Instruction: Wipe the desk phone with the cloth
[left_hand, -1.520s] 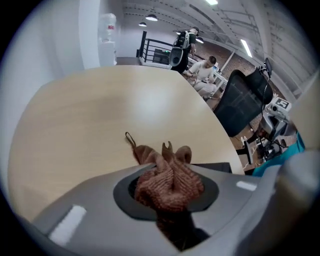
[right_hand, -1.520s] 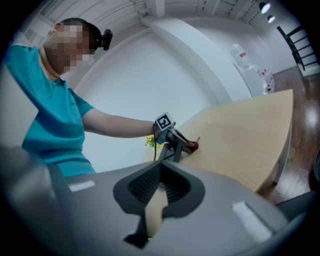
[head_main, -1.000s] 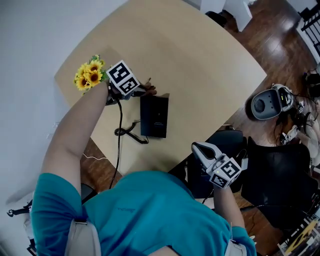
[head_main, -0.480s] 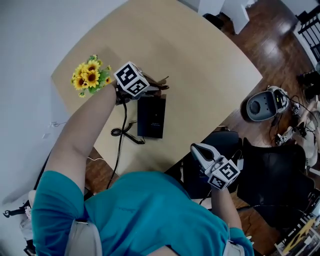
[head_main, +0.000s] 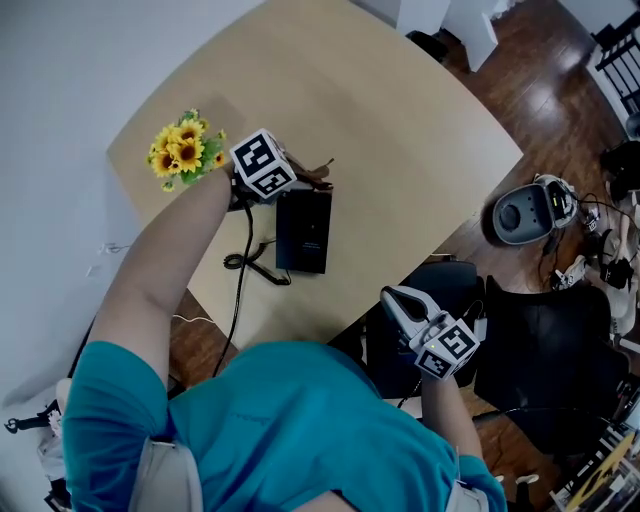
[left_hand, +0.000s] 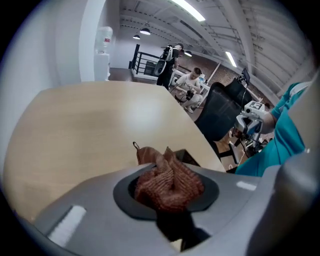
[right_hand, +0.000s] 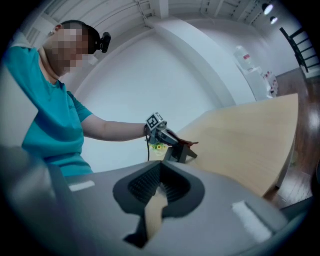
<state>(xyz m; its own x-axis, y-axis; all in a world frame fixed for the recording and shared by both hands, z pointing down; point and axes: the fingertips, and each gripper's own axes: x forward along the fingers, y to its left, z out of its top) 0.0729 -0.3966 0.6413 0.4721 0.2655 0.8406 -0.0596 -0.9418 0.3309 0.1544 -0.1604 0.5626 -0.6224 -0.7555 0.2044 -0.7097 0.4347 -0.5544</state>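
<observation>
Left arm extended, left gripper (head_main: 312, 173) clamped on cloth (left_hand: 167, 181) at far end of desk phone (head_main: 304, 235), right gripper (head_main: 399, 300) held near, jaws together.

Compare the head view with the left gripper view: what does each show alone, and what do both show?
Head view only: the sunflowers near the table's corner and the phone's cord trailing off the edge. Left gripper view only: a close look at the left gripper shut on the bunched cloth, plus seated people across the room. Both: the table, the desk phone and the cloth.
</observation>
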